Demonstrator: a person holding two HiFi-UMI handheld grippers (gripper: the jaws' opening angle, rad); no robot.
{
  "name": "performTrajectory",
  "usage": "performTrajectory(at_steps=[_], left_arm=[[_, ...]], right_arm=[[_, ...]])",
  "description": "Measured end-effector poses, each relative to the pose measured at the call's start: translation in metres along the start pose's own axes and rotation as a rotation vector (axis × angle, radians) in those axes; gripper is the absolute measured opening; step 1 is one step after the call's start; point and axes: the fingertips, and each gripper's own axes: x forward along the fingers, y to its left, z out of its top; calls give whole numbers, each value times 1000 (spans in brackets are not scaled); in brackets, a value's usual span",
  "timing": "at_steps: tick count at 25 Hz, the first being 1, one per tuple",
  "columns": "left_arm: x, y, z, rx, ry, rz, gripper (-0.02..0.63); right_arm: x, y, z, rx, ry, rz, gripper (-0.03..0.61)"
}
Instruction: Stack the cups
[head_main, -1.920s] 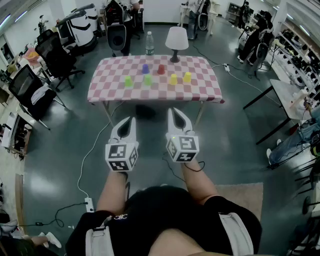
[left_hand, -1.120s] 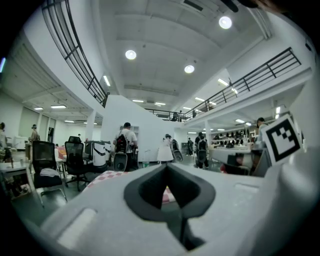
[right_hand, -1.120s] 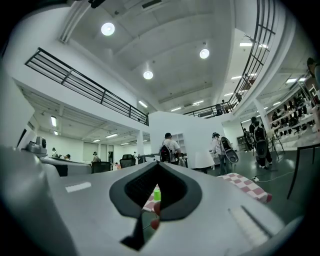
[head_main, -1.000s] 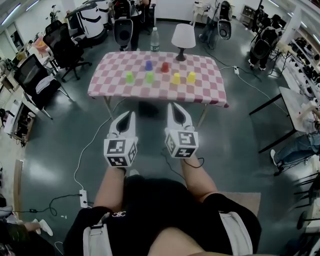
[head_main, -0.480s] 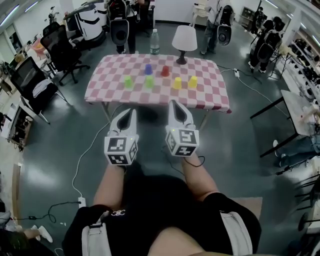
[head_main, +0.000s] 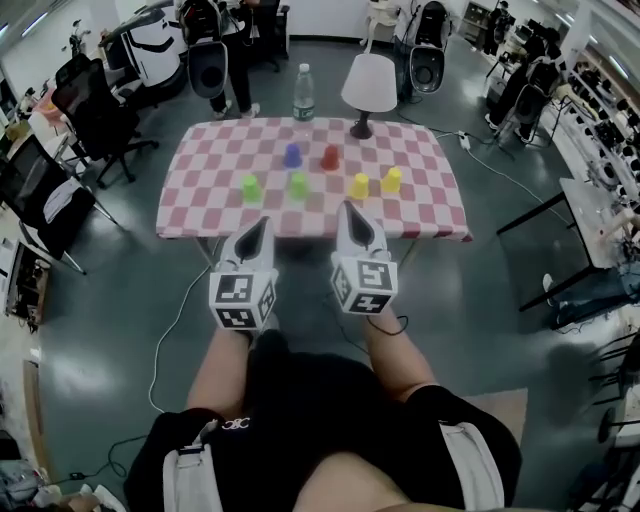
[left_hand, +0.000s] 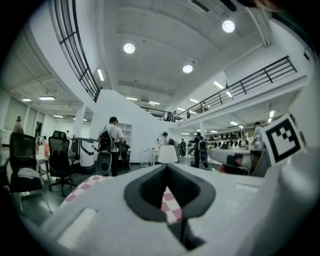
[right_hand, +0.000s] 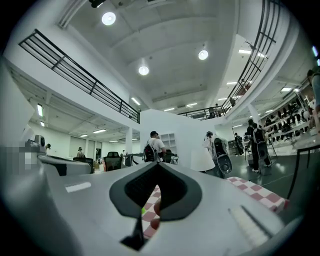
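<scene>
The blue cup (head_main: 292, 155), red cup (head_main: 330, 157), two green cups (head_main: 298, 184) and two yellow cups (head_main: 360, 185) stand on the checkered tablecloth (head_main: 200, 190) at the upper middle of the head view, now nearer than a moment ago. The left gripper (head_main: 258, 228) and right gripper (head_main: 348, 215), smooth grey shells, have their jaws together on nothing, with the tips now over the cloth's near edge. Through the jaw openings only a bit of cloth shows.

We're in a big open robotics lab hall: grey polished floor (head_main: 90, 300), office chairs (head_main: 90, 105), white machines (head_main: 150, 45) along the edge, a railed mezzanine (left_hand: 260, 75) overhead, round ceiling lights (left_hand: 129, 48), one checkered table (head_main: 190, 215) mid-room.
</scene>
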Motion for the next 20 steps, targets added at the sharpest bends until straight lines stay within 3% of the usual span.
performTrajectory(at_steps=[10, 15, 20], left_arm=[[97, 92, 28, 8, 16, -111, -2], [146, 97, 27, 7, 25, -143, -2], [155, 125, 24, -21, 38, -175, -2]], right_arm=[[121, 6, 10, -1, -4, -107, -5], [154, -23, 10, -2, -13, -141, -5], [175, -8, 8, 3, -11, -166, -5]])
